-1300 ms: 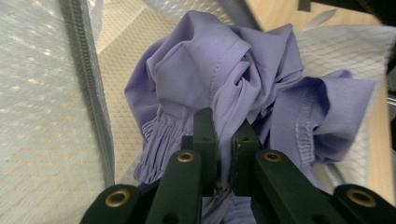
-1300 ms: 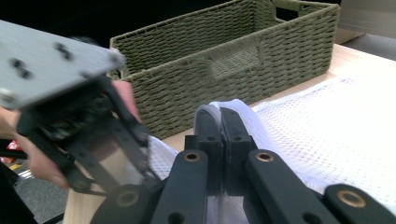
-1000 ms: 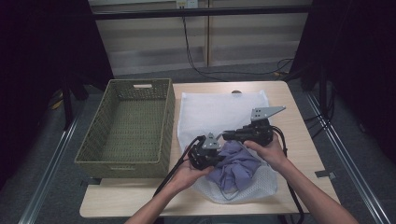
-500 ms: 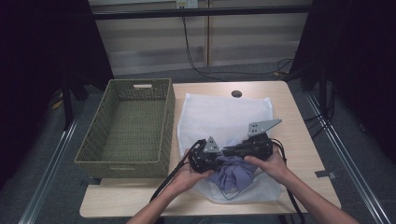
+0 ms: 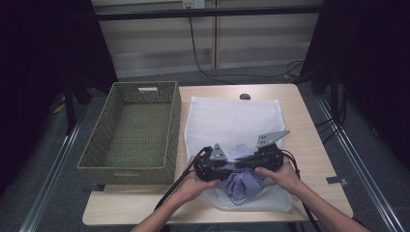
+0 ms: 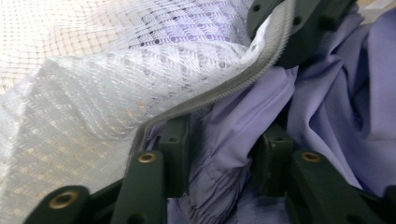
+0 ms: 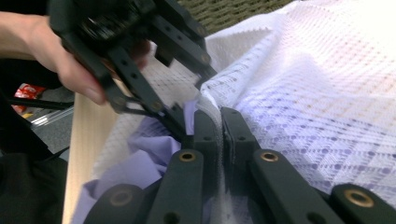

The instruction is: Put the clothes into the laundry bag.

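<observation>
Surface with a woven basket at its left and a white mesh bag lying flat beside it, touching or nearly touching the basket's wall. A small dark round thing sits at the far edge, beyond the bag.

Both hands meet at the bag's near end. A purple garment bulges out of the bag's mouth there, partly under the mesh, partly bare.

Left gripper: jaws apart and have just been opening; a gathered fold of the purple garment lies between them, the pads not plainly pressing it. The bag's zipper edge runs across just above the jaws, draped over the garment.

Right gripper: jaws together, clamped on the white mesh bag's edge, a thin strip of mesh pinched between the pads. The left gripper shows in this view just ahead, its tips at the same edge, the person's hand around it.
</observation>
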